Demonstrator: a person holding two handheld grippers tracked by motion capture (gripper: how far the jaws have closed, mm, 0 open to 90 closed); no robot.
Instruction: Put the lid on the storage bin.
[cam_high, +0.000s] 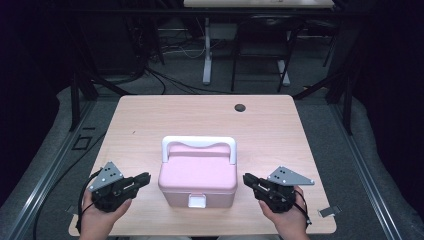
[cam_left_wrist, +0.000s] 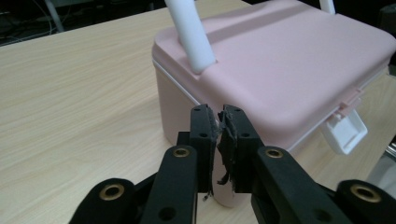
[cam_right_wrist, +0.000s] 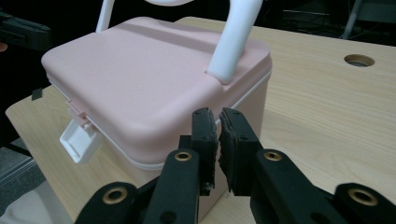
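Observation:
A pink lidded box (cam_high: 197, 175) with a white upright handle (cam_high: 198, 142) and a white front latch (cam_high: 196, 201) sits on the wooden table (cam_high: 150, 120) near its front edge. My left gripper (cam_high: 146, 177) lies just left of the box, jaws pointing at its side and shut with nothing between them. My right gripper (cam_high: 246, 178) mirrors it on the right, also shut and holding nothing. The left gripper view has the jaws (cam_left_wrist: 219, 114) close to the box's corner (cam_left_wrist: 289, 60), the latch (cam_left_wrist: 346, 130) hanging down. In the right gripper view, the jaws (cam_right_wrist: 217, 116) sit near the opposite corner (cam_right_wrist: 135, 79).
A round cable hole (cam_high: 240, 107) sits in the table's far edge. Beyond the table stand a chair and desk legs (cam_high: 207, 50) on a dark floor with cables. A small clip (cam_high: 328, 211) lies at the table's front right corner.

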